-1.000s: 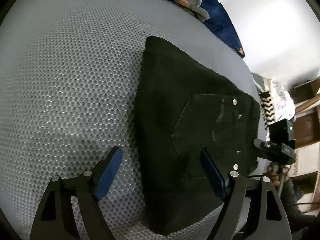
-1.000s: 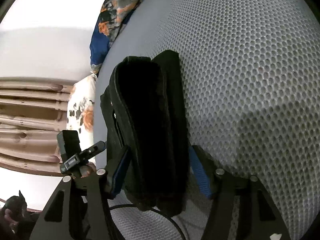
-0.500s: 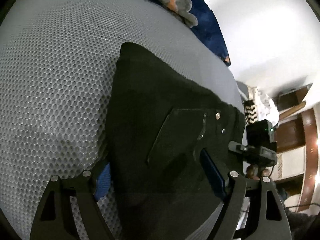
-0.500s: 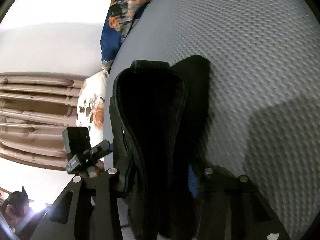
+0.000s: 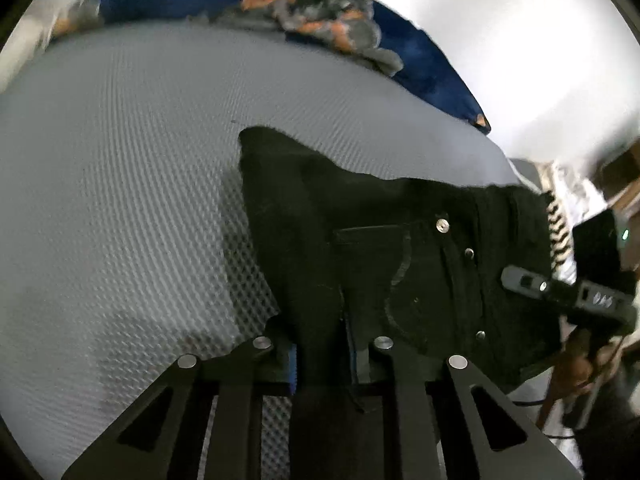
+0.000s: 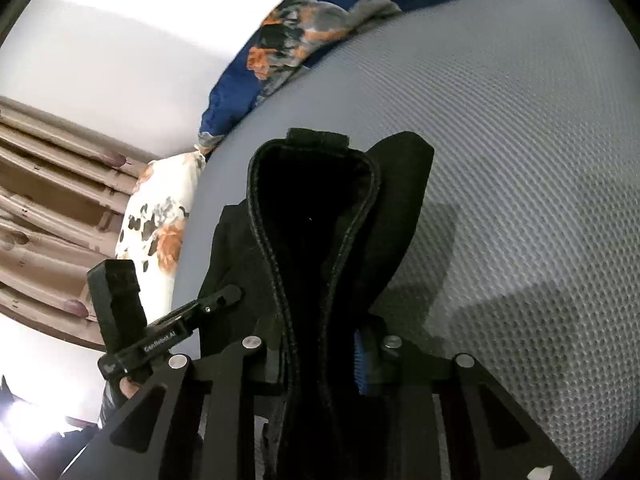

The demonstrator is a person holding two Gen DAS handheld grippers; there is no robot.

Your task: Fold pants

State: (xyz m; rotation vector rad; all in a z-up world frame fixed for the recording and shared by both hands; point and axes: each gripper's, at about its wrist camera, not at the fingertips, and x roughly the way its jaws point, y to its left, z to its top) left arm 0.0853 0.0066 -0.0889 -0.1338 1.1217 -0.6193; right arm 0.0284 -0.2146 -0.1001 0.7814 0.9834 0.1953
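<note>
Folded black pants (image 5: 400,260) with rivets and a pocket lie on a grey mesh mattress (image 5: 120,160). My left gripper (image 5: 322,356) is closing its jaws on the near edge of the pants, with the fabric bunched between the blue pads. In the right wrist view the waistband end of the pants (image 6: 312,220) rises off the mattress (image 6: 520,160). My right gripper (image 6: 320,360) is closing its jaws on that end, and the cloth fills the gap. Each view shows the other gripper at the pants' far side: the right one (image 5: 568,300) and the left one (image 6: 160,340).
A blue floral blanket (image 5: 320,32) lies bunched along the mattress's far edge, also in the right wrist view (image 6: 288,48). A white floral pillow (image 6: 160,220) sits at the mattress side beside brown wooden panels (image 6: 48,200). A white wall stands behind.
Both grippers went from wide around the pants to closed on the fabric. Both have risen, and the gripped edges of the pants have lifted off the mattress.
</note>
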